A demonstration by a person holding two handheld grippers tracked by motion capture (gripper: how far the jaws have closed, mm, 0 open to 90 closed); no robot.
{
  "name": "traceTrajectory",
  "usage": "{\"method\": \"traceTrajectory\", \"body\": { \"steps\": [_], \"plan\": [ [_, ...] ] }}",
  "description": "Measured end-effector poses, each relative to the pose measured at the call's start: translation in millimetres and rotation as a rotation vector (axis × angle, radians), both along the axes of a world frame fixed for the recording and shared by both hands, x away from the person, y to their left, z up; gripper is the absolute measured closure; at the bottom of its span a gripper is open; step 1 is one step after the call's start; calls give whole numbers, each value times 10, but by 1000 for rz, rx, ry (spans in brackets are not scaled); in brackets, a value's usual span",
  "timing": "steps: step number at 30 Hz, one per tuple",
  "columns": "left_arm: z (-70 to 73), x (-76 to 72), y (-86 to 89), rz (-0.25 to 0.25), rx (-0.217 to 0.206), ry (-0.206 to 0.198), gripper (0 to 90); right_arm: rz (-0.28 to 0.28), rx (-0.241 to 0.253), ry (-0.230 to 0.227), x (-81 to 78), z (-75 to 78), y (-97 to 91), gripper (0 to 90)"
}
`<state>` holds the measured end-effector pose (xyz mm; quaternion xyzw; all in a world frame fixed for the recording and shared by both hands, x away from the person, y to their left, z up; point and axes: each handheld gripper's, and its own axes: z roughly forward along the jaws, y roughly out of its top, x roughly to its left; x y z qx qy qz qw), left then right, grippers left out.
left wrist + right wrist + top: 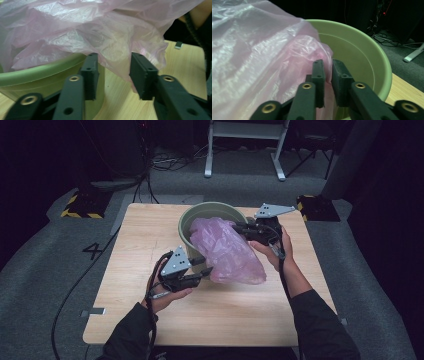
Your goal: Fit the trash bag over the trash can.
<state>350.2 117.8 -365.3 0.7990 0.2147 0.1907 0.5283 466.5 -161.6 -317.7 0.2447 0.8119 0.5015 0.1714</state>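
A pale green bucket stands on the wooden table, with a thin pink plastic bag draped over its near rim and spilling onto the table. My left gripper is at the bucket's near side. In the left gripper view its jaws stand apart below the bag, whose loose edge hangs between them without being pressed, beside the bucket wall. My right gripper reaches in from the right. Its jaws stand slightly apart with a fold of bag in the gap, over the bucket's inside.
Bare table lies to the left of the bucket and along the near edge. Beyond the table are grey carpet, cables, a white frame's legs and yellow-black striped stand feet.
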Motion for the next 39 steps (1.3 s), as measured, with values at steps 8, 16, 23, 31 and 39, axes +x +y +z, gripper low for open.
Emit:
{"method": "traceTrajectory", "body": {
  "steps": [8,16,23,31,39],
  "plan": [
    [-13,29,-25,38,-4,-18,816,-6,-9,-34,-117,52,-149,378],
    [-5,19,2,33,-10,-24,825,40,77,-61,-360,142,-543,333],
    [63,-134,69,-12,-60,-59,601,195,112,-113,-782,174,-681,289],
    [86,-249,5,-28,-39,-84,443,341,81,-141,-1068,154,-554,259],
    [159,-306,-52,-62,-72,-79,253,299,-14,-175,-1025,39,-300,540]
  ]
}}
